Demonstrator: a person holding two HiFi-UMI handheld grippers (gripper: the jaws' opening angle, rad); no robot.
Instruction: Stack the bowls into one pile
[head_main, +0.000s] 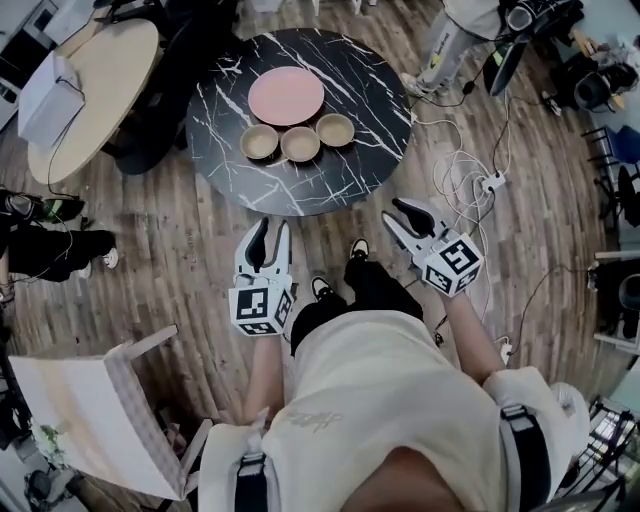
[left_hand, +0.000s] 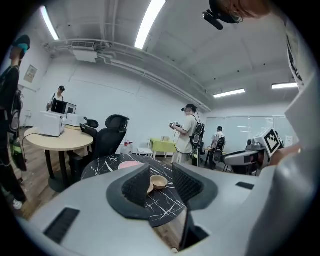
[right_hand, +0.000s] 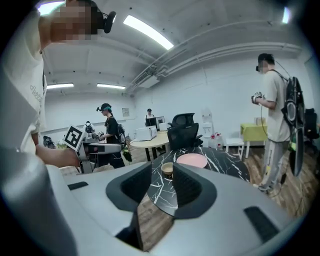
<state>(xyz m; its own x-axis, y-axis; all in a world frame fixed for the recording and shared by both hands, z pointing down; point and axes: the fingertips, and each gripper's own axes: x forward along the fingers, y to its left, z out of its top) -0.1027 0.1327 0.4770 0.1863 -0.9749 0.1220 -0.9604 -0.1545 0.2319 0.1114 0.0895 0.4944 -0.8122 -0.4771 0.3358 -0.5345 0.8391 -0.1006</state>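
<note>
Three tan bowls (head_main: 259, 141), (head_main: 300, 144), (head_main: 335, 129) sit side by side on a round black marble table (head_main: 340, 180), just in front of a pink plate (head_main: 286, 96). Both grippers hang over the wooden floor, short of the table's near edge. My left gripper (head_main: 268, 232) is open and empty; in the left gripper view (left_hand: 160, 171) a bowl (left_hand: 159, 181) shows between its jaws, far off. My right gripper (head_main: 400, 212) is open and empty too; the right gripper view (right_hand: 162, 172) looks along its jaws at a bowl (right_hand: 167, 170) and the plate (right_hand: 192, 160).
A beige round table (head_main: 95, 85) with a white box (head_main: 50, 95) stands at the left beside a black office chair (head_main: 150, 140). Cables and a power strip (head_main: 490, 183) lie on the floor at the right. A person (right_hand: 277, 115) stands beyond the marble table. A pale chair (head_main: 90, 410) is at lower left.
</note>
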